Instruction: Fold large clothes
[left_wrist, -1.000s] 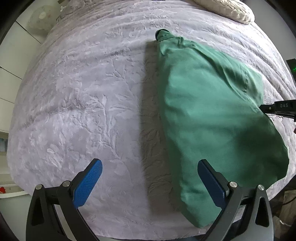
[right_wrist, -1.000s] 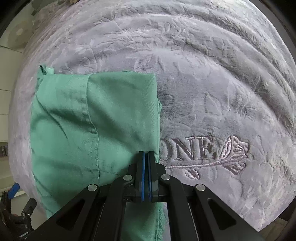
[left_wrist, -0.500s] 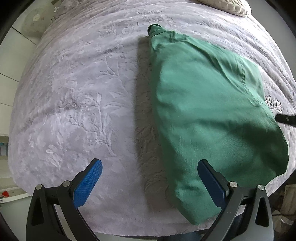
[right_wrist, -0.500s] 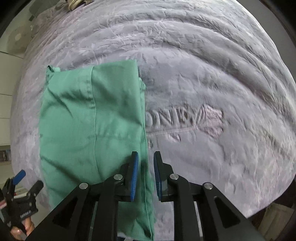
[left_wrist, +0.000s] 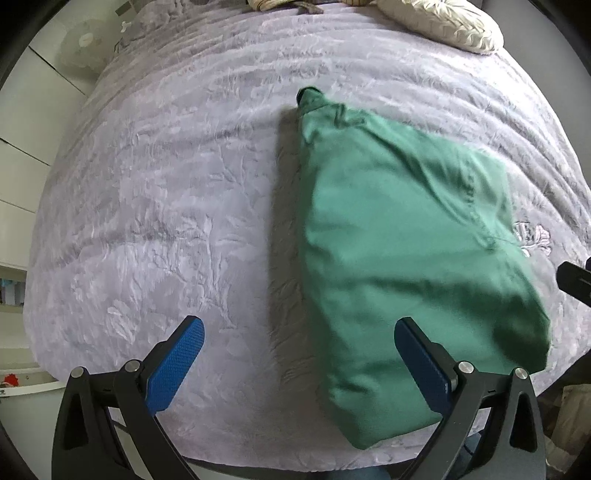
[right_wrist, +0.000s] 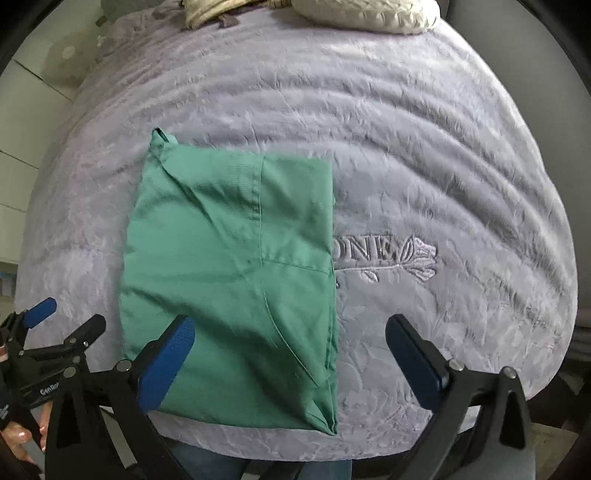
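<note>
The green garment is seen lying flat on the lilac bedspread, near the close edge of the bed, already folded into a compact, roughly rectangular packet with a seam and a diagonal crease showing on its upper layer. Most of the folding is therefore judged to be done; what may be left is a last halving or a smoothing of the loose tab at the far left corner, though this cannot be settled from the pictures. The right gripper is held above the packet's near right edge with its jaws opening to full spread, no cloth being pinched between the blue pads. The left gripper is likewise spread wide and empty, above the bedspread just left of the garment. The embroidered lettering and flower on the bedspread, just right of the garment, are shown plainly only in the right wrist view, as is a hand at the near left edge. In the left wrist view the garment's left edge and its shadow are shown, and a cream pillow at the far side.
</note>
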